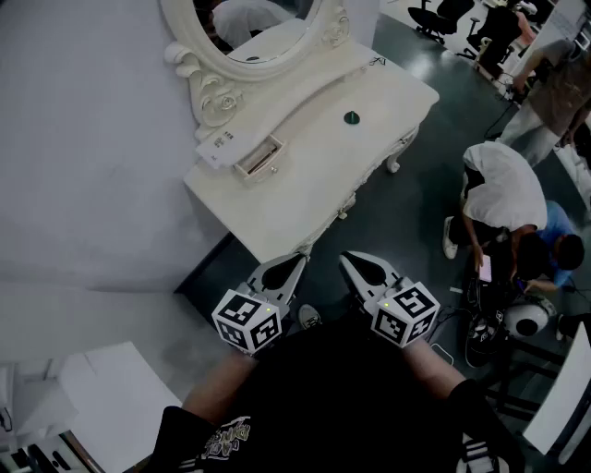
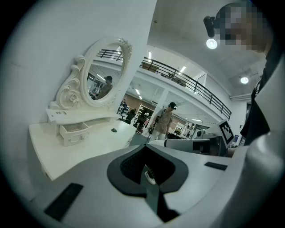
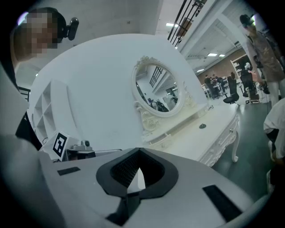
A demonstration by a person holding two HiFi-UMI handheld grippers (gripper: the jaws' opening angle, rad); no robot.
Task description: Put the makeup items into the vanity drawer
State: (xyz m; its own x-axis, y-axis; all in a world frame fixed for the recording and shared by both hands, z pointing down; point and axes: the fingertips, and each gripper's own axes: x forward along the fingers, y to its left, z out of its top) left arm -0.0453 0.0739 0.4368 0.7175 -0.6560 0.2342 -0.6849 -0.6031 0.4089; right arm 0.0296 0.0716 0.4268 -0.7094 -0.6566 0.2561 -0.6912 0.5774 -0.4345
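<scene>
A white vanity table (image 1: 314, 175) with an oval mirror (image 1: 249, 37) stands against the wall ahead of me. Its small upper drawer (image 1: 259, 159) is pulled open; I cannot see inside it. One small dark round makeup item (image 1: 351, 117) sits on the tabletop to the drawer's right. The left gripper (image 1: 297, 260) and right gripper (image 1: 348, 260) are held side by side near my body, short of the table's front edge, both shut and empty. The left gripper view shows the drawer (image 2: 73, 132) and item (image 2: 114, 130); the right gripper view shows the item (image 3: 202, 126).
A white card (image 1: 222, 146) lies on the shelf above the drawer. A person in a white shirt (image 1: 503, 189) crouches on the floor to the right, beside cables and gear. Office chairs (image 1: 443, 14) stand far right. A white board (image 1: 102, 397) lies at lower left.
</scene>
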